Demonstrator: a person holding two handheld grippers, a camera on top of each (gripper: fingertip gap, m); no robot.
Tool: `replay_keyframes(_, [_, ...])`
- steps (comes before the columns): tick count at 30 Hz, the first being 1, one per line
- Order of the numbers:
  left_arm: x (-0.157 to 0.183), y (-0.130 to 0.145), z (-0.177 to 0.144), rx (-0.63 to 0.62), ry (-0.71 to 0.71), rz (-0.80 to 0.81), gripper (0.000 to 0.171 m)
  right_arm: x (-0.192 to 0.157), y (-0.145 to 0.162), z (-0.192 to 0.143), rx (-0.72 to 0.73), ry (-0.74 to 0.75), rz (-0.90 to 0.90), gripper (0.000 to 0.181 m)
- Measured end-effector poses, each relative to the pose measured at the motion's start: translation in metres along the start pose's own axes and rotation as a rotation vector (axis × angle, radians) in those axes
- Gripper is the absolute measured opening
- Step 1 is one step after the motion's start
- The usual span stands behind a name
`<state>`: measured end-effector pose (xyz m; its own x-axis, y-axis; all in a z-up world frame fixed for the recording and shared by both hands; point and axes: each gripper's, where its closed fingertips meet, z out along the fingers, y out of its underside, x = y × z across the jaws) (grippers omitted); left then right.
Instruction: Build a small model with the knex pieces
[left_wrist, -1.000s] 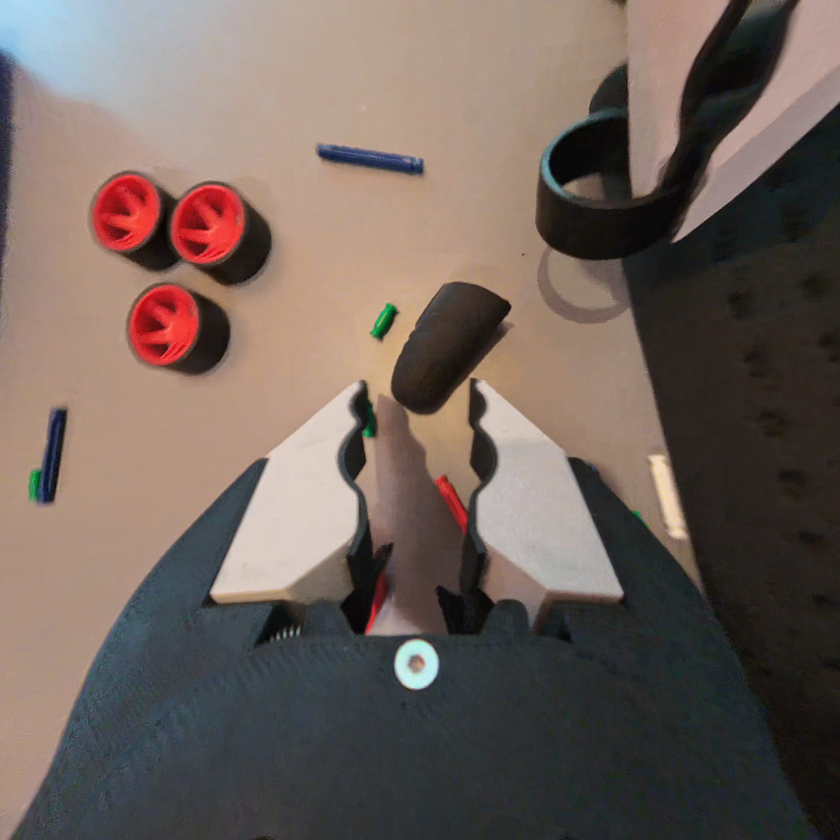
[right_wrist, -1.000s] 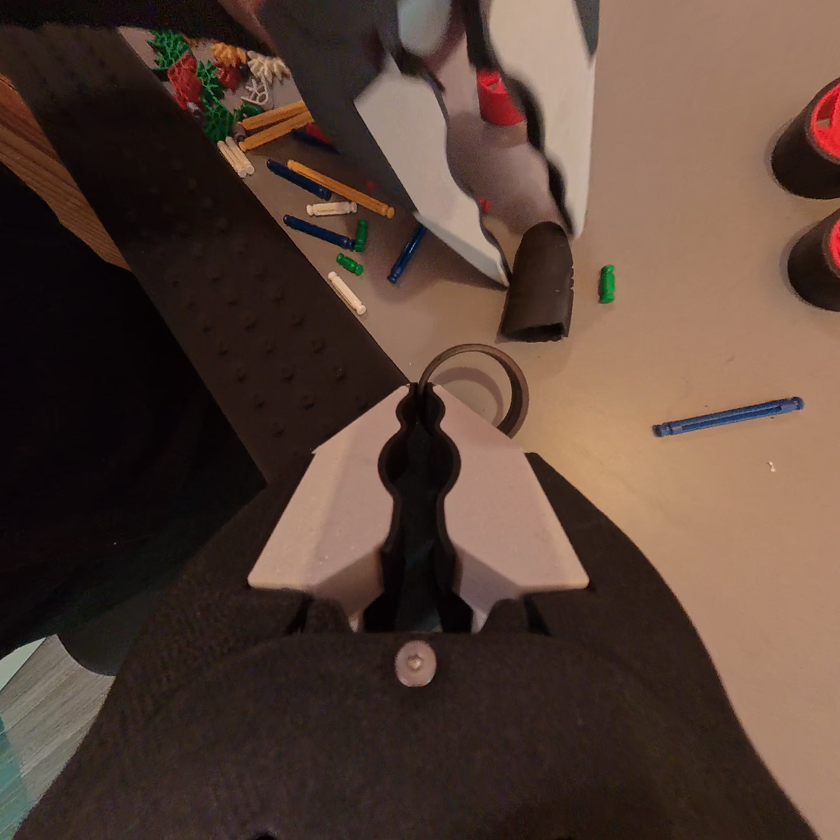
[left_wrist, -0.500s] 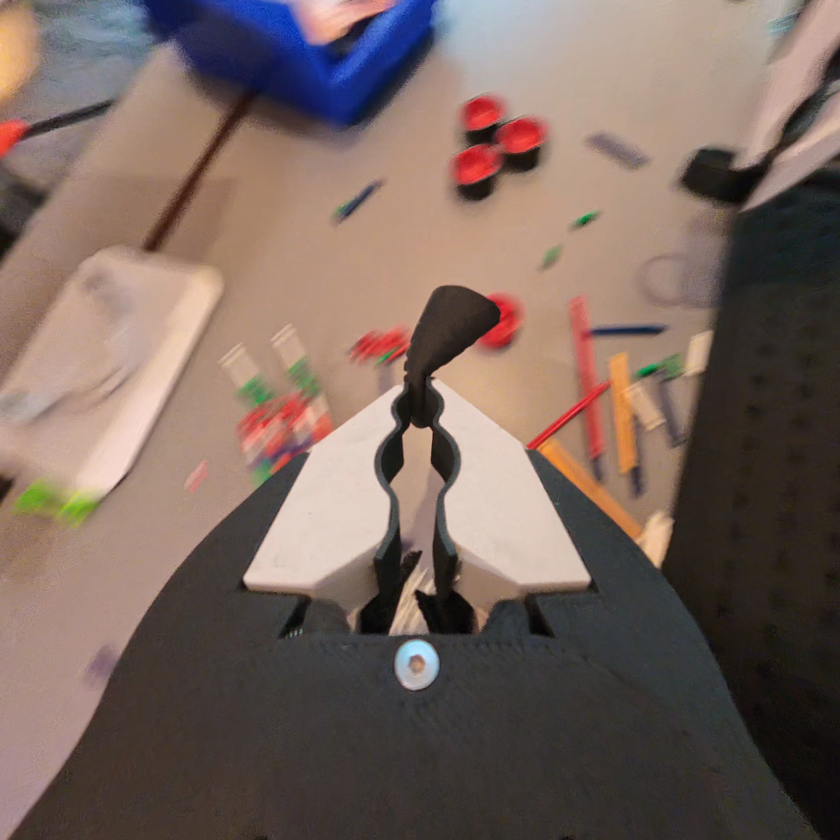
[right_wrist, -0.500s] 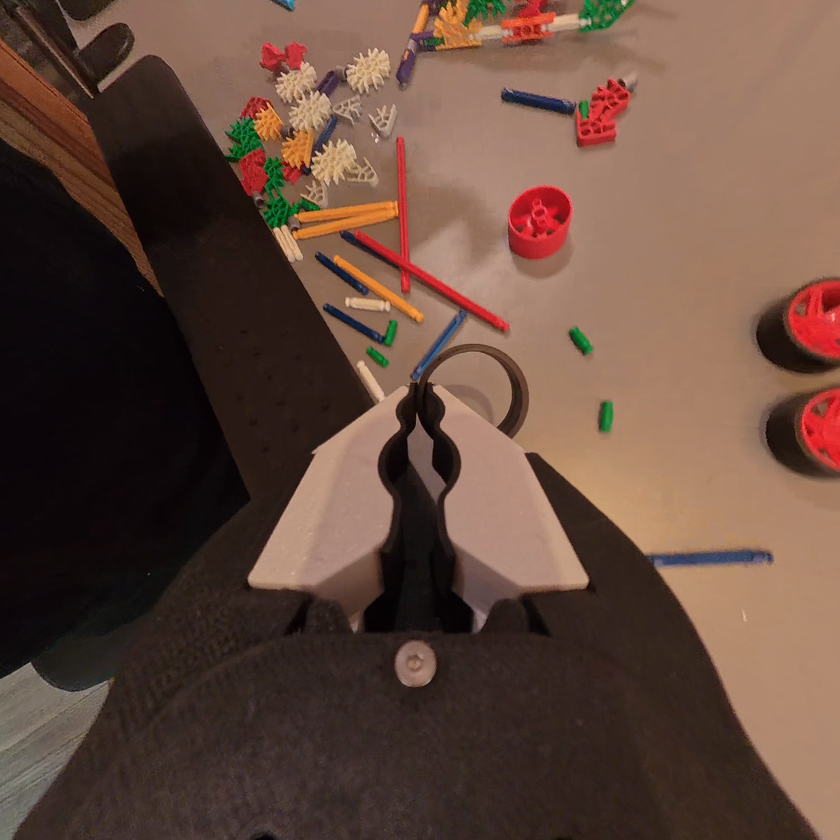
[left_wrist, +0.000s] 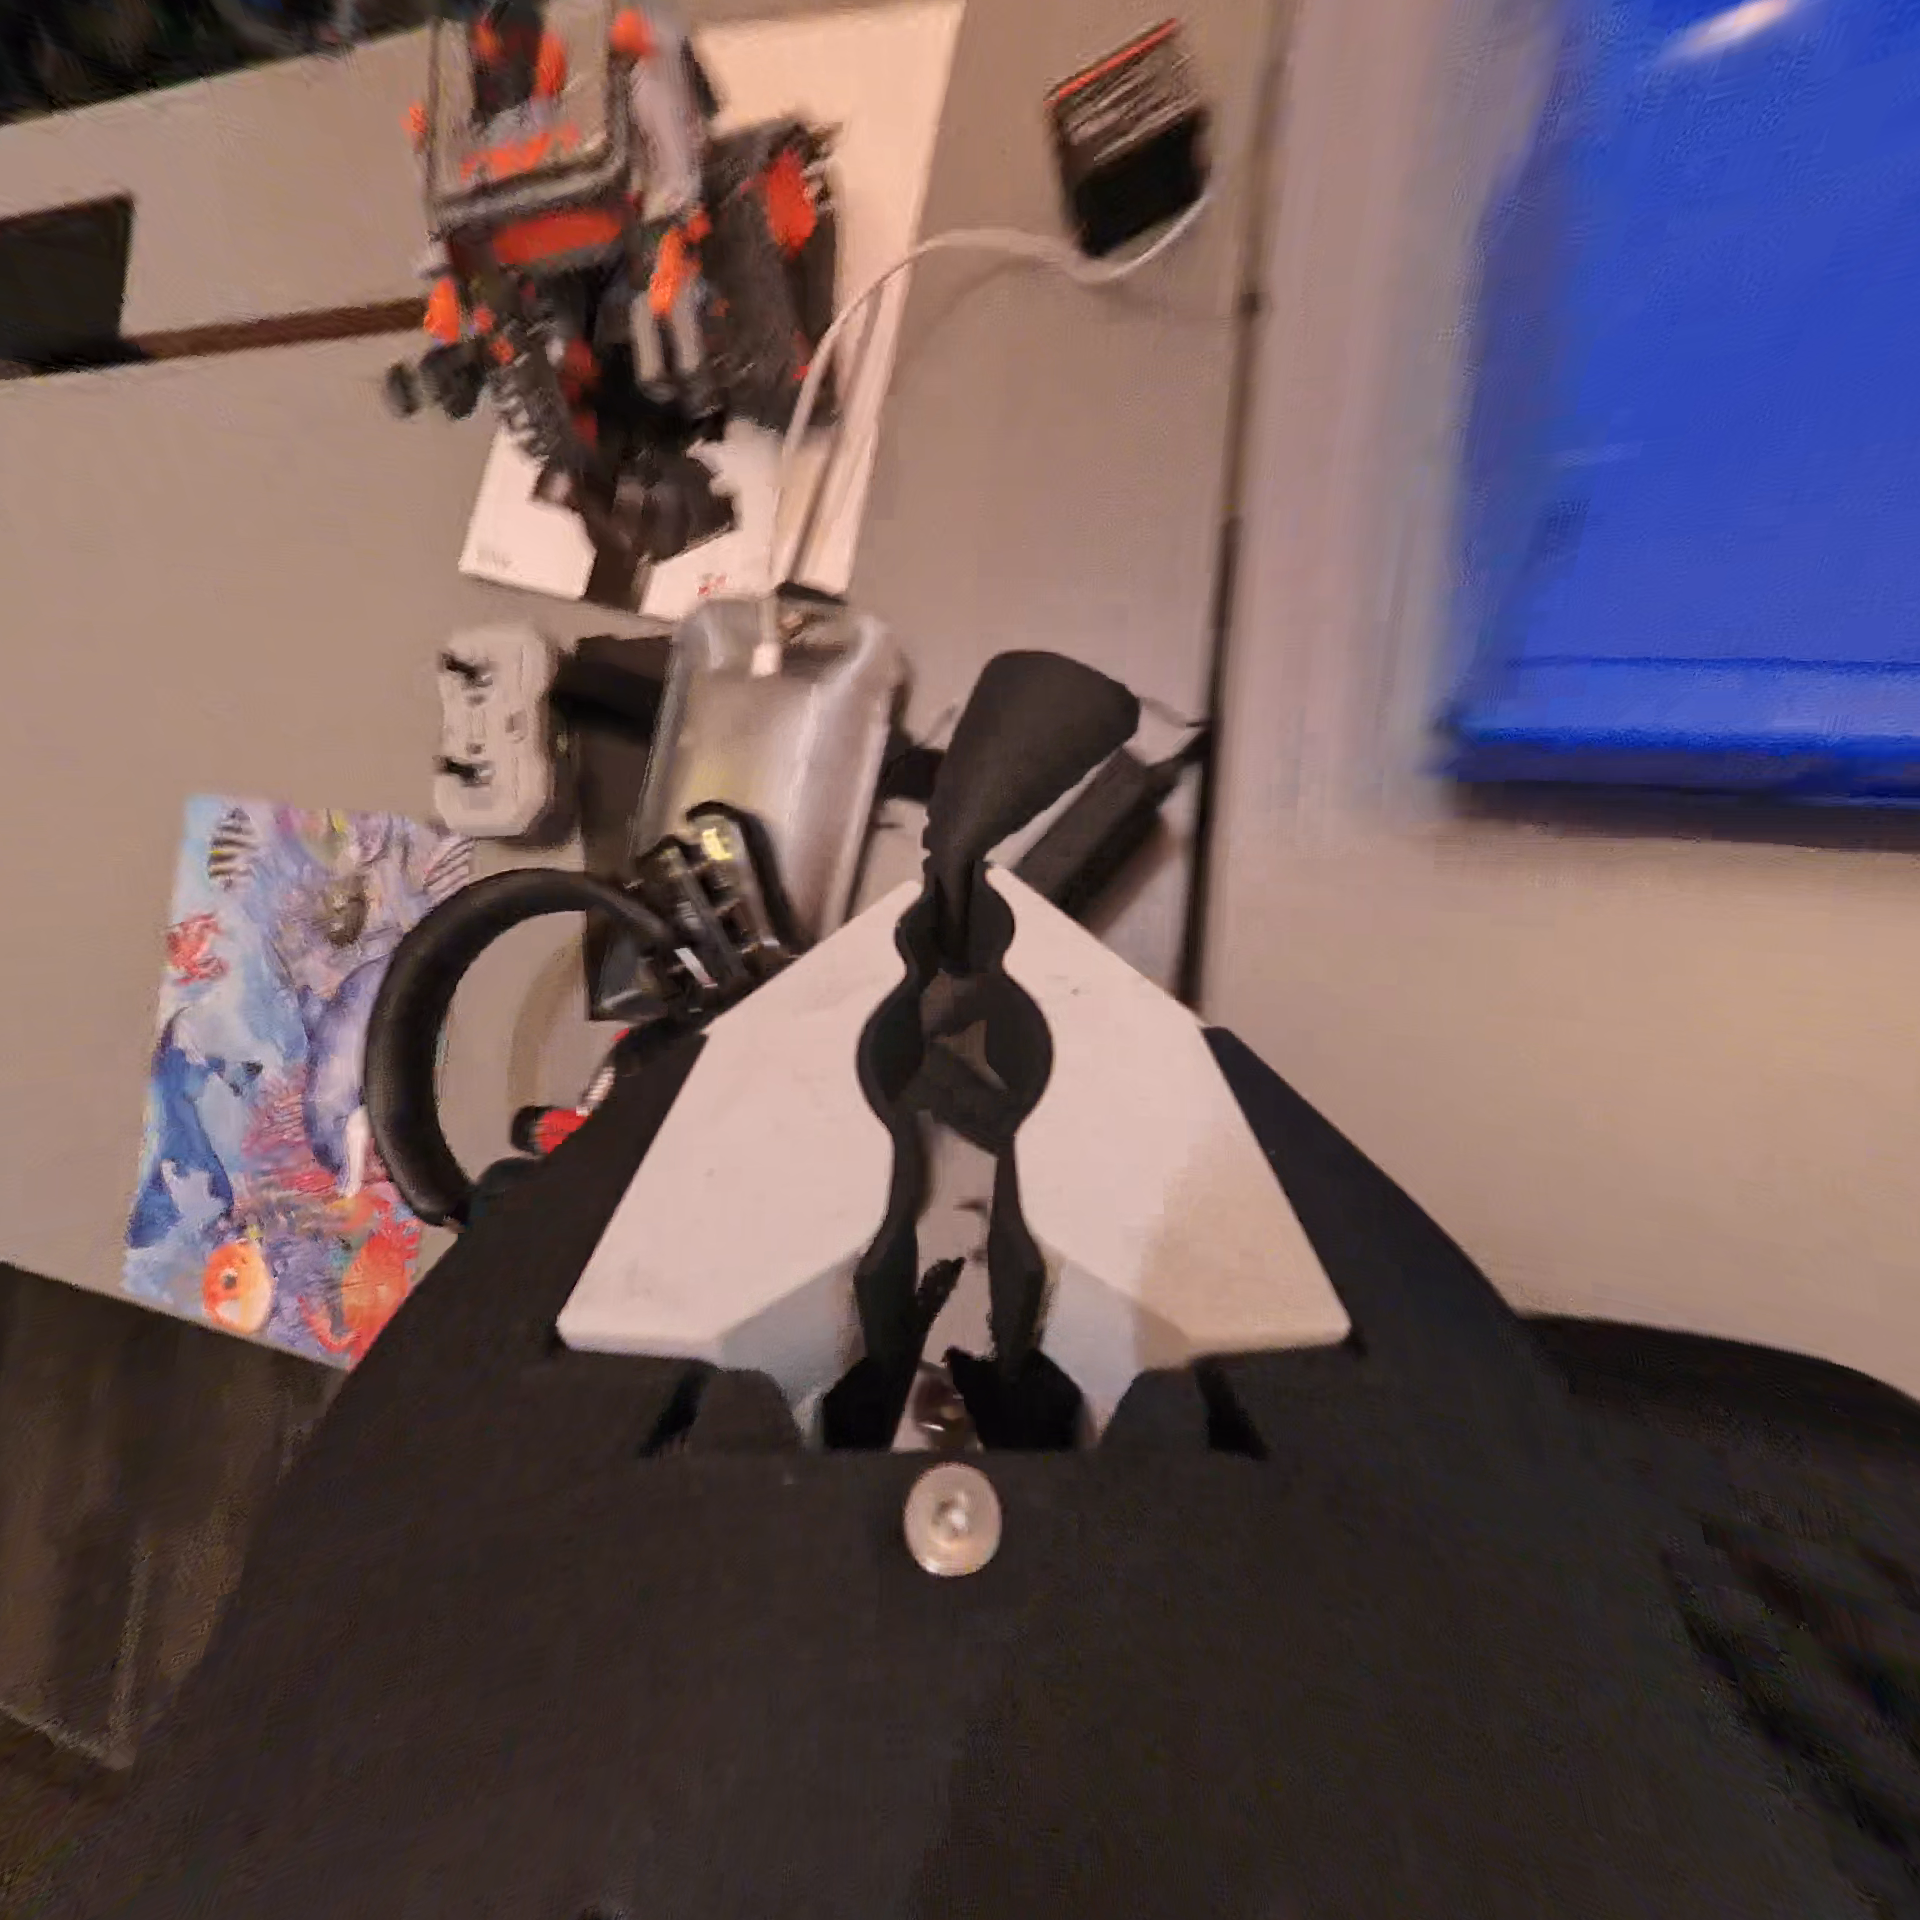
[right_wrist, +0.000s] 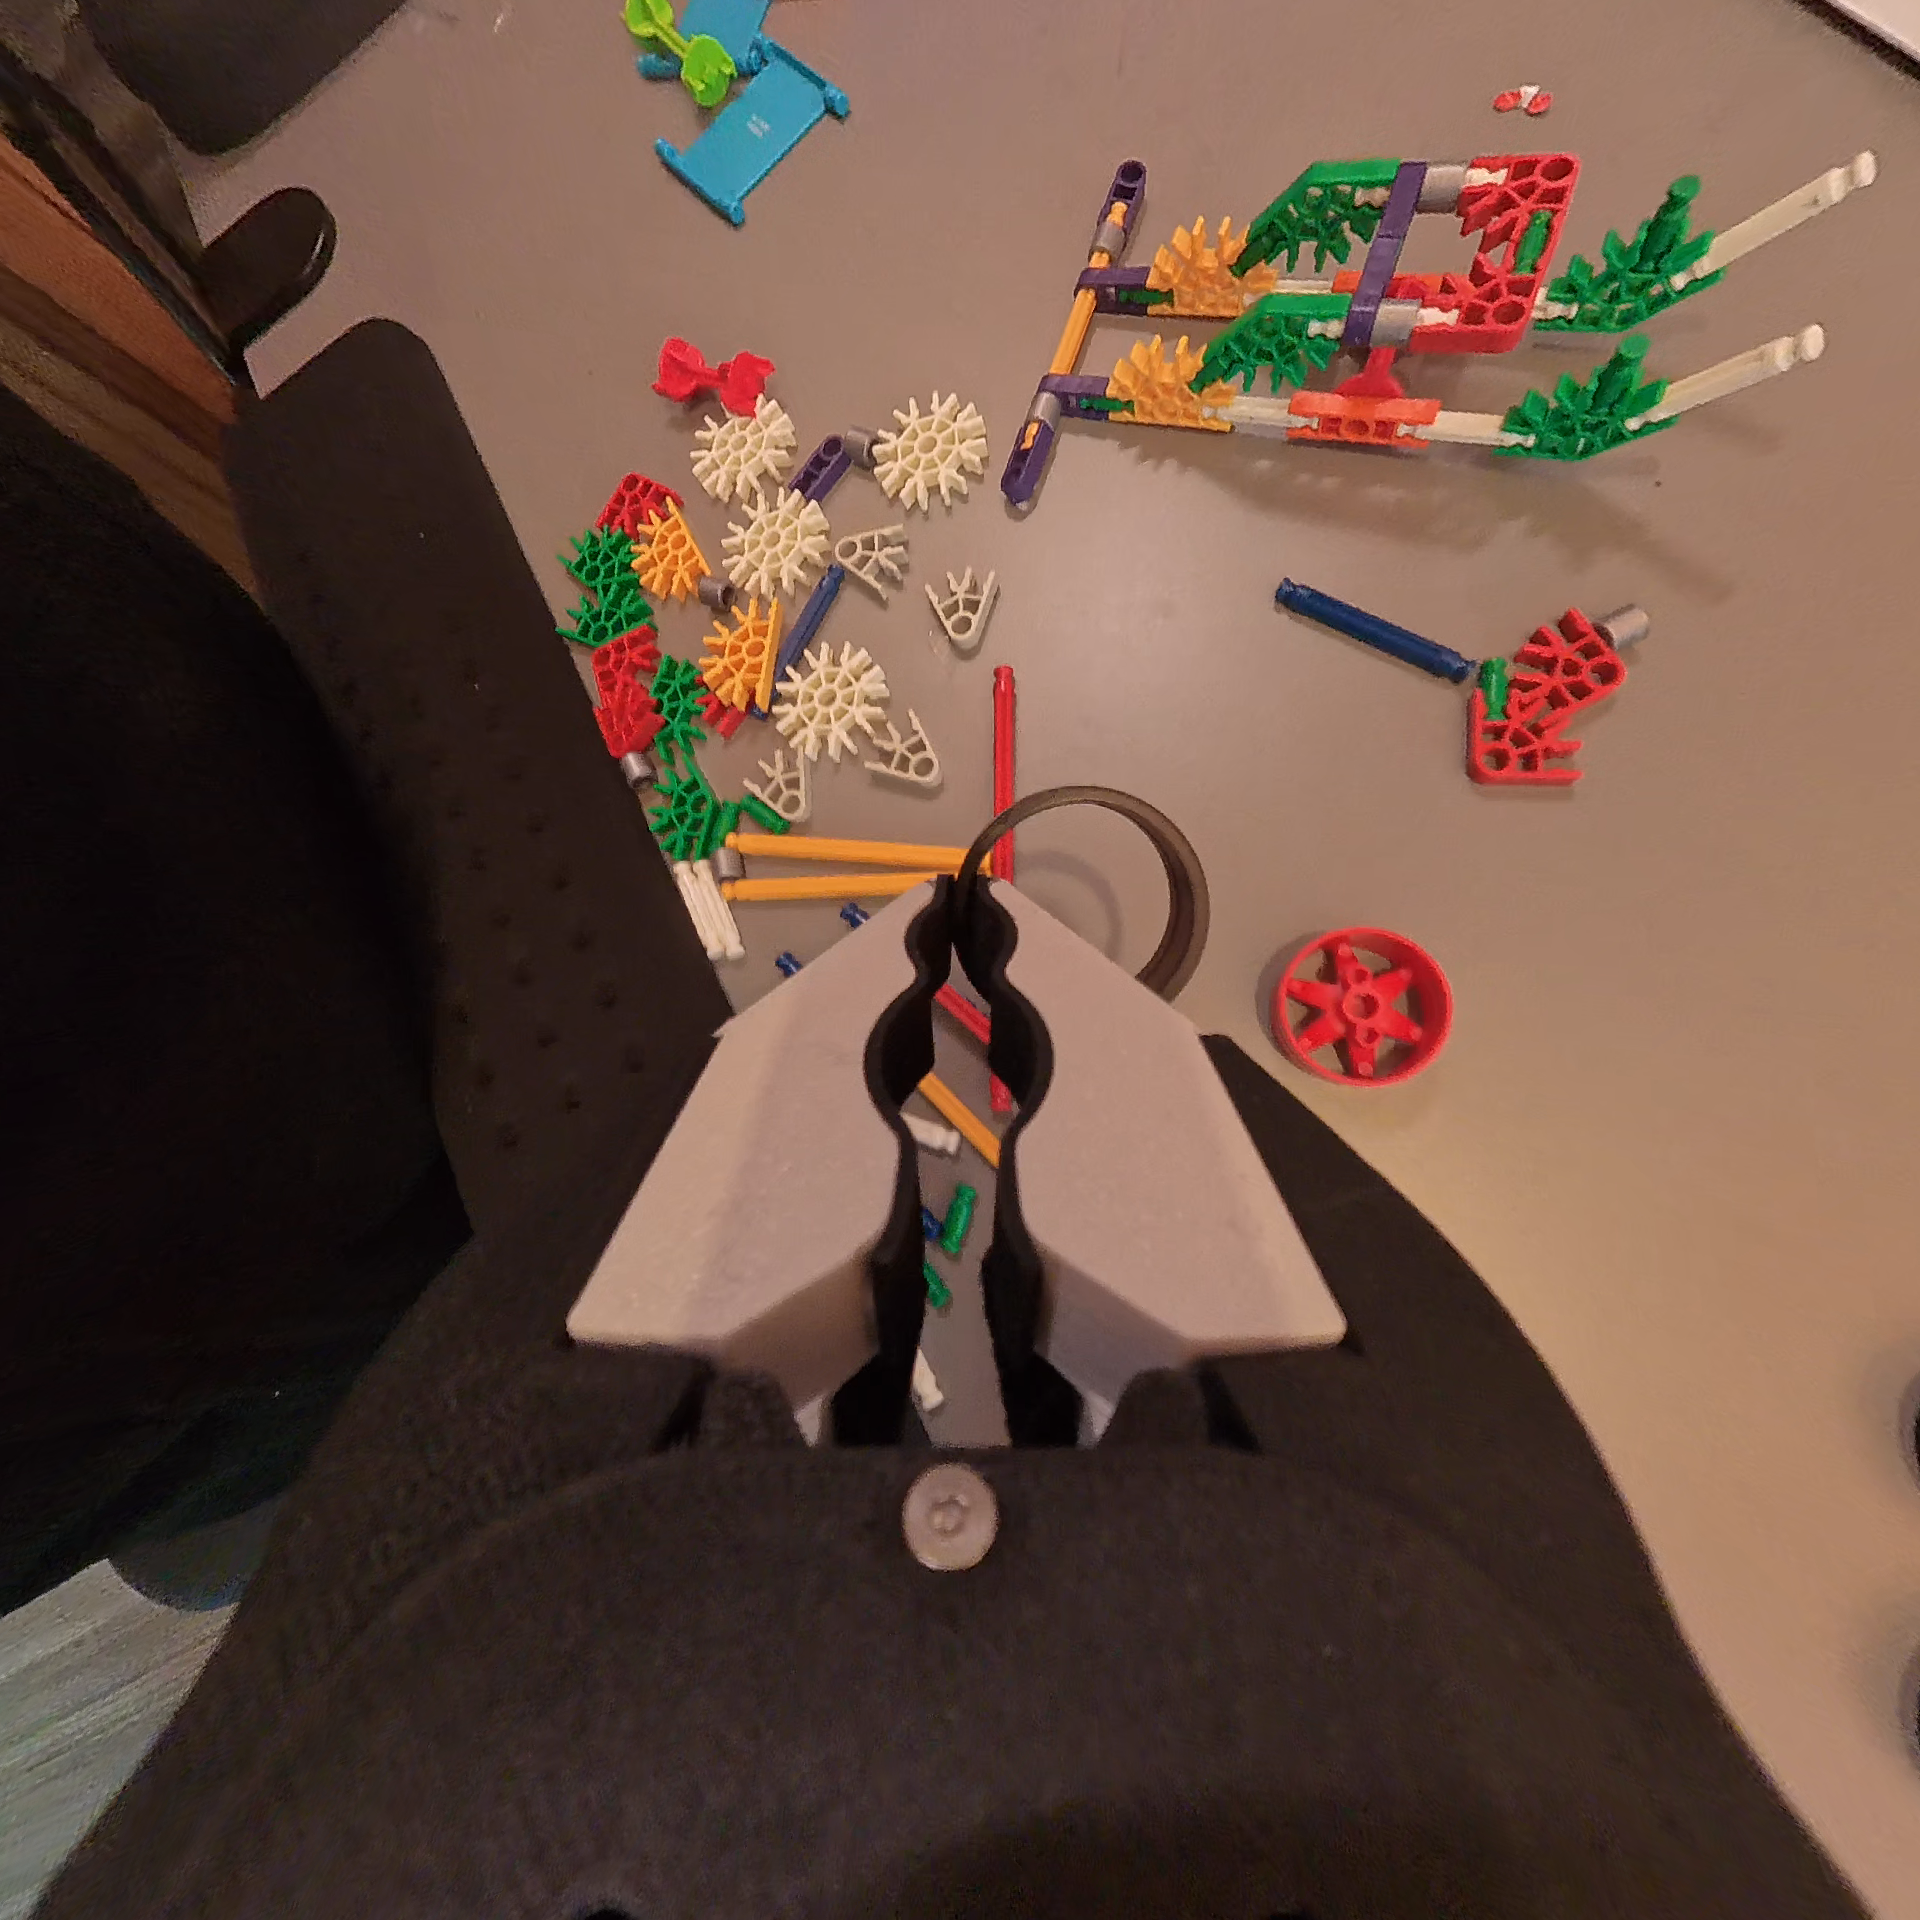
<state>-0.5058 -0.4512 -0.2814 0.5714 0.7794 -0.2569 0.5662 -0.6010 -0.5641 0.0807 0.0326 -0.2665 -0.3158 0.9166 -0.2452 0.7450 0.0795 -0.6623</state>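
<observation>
- Bench (right_wrist: 1558, 1195): grey surface, seen clearly in the right wrist view; the left wrist view is blurred and turned toward a blue panel (left_wrist: 1683, 416) and a clutter of grey and black gear, so little there can be fixed.
- Partly built rod-and-connector frame (right_wrist: 1382, 312): lies flat at the far side of the bench, well apart from both tools.
- Loose heap of connectors (right_wrist: 748, 603): white, green, red and orange pieces near the bench's left edge, with yellow rods (right_wrist: 831, 868) running from it toward the right tool.
- Red wheel hub (right_wrist: 1363, 1005): lies on its side, bare of a tyre, just right of the ring.
- Right tool (right_wrist: 964, 894): jaws pinched together on the wall of a black rubber ring (right_wrist: 1179, 894), held clear over the bench; the ring keeps its round shape.
- Left tool (left_wrist: 956, 894): jaws closed on a second black rubber piece (left_wrist: 1023, 738), which is squashed at the pinch and flares above it; raised off the bench.
- Judgement on handling: both pieces are soft and held by thin edges, so steady, moderate pressure is advised; bring the ring squarely over the hub, rim parallel to rim, before pressing. Slowing the left tool would also restore a usable view.
</observation>
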Motion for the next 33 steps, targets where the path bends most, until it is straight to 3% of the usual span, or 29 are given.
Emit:
replay_keyframes(4, [-0.048,0.040,0.064,-0.145,-0.037,-0.013,0.023,-0.003,-0.006,0.011,-0.015,0.021,0.035,0.000])
replay_keyframes(7, [-0.055,0.057,0.087,-0.170,0.010,-0.099,0.050,-0.006,-0.009,0.009,-0.017,0.047,0.055,0.000])
replay_keyframes(10, [-0.042,0.039,0.074,-0.071,0.039,-0.110,0.053,-0.006,-0.012,0.001,-0.001,0.085,0.065,0.000])
replay_keyframes(13, [0.002,-0.017,0.025,0.138,0.116,-0.093,0.041,-0.002,-0.013,-0.009,0.009,0.142,0.059,0.000])
replay_keyframes(15, [0.055,-0.067,-0.026,0.296,0.191,-0.011,0.041,0.005,-0.010,-0.015,-0.004,0.191,0.048,0.000])
replay_keyframes(17, [0.132,-0.111,-0.083,0.455,0.320,0.115,0.038,0.015,-0.005,-0.022,-0.028,0.263,0.025,0.000])
replay_keyframes(19, [0.226,-0.137,-0.138,0.557,0.498,0.262,0.035,0.023,0.003,-0.027,-0.064,0.308,0.000,0.000])
replay_keyframes(21, [0.315,-0.146,-0.181,0.616,0.635,0.398,0.034,0.028,0.012,-0.030,-0.084,0.325,-0.009,0.000])
replay_keyframes(23, [0.407,-0.133,-0.215,0.601,0.839,0.512,0.034,0.032,0.021,-0.029,-0.106,0.318,-0.016,0.000])
replay_keyframes(27, [0.549,-0.097,-0.248,0.542,1.109,0.605,0.033,0.046,0.029,-0.019,-0.124,0.283,-0.042,0.000])
replay_keyframes(30, [0.629,-0.060,-0.247,0.452,1.218,0.686,0.033,0.056,0.032,-0.002,-0.144,0.218,-0.069,0.000])
replay_keyframes(33, [0.684,-0.035,-0.244,0.368,1.289,0.698,0.033,0.062,0.031,0.008,-0.171,0.189,-0.106,0.000])
